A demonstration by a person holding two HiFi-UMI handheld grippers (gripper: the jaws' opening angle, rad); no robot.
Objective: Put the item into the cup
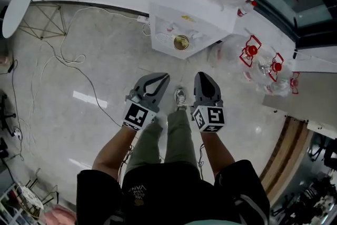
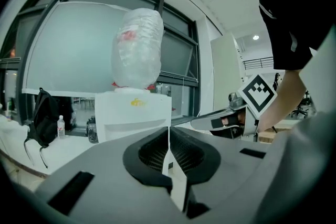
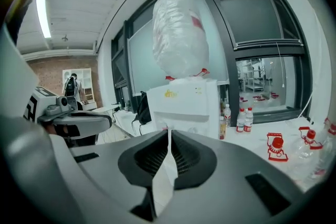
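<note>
Pale glossy floor (image 1: 79, 76) seen from above. Lower centre-left, the left gripper (image 1: 164, 77), jaws pressed together, empty. Upper centre, a white water dispenser (image 1: 205, 16) with a small round cup (image 1: 181, 42) on its ledge. Lower centre-right, the right gripper (image 1: 203, 76), also closed on nothing.

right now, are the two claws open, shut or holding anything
left grey claw: shut, holding nothing
right grey claw: shut, holding nothing

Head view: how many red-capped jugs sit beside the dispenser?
3, all right of the dispenser: one jug nearest it, a second farther right, a third only partly visible past that. Others may be hidden.
</note>
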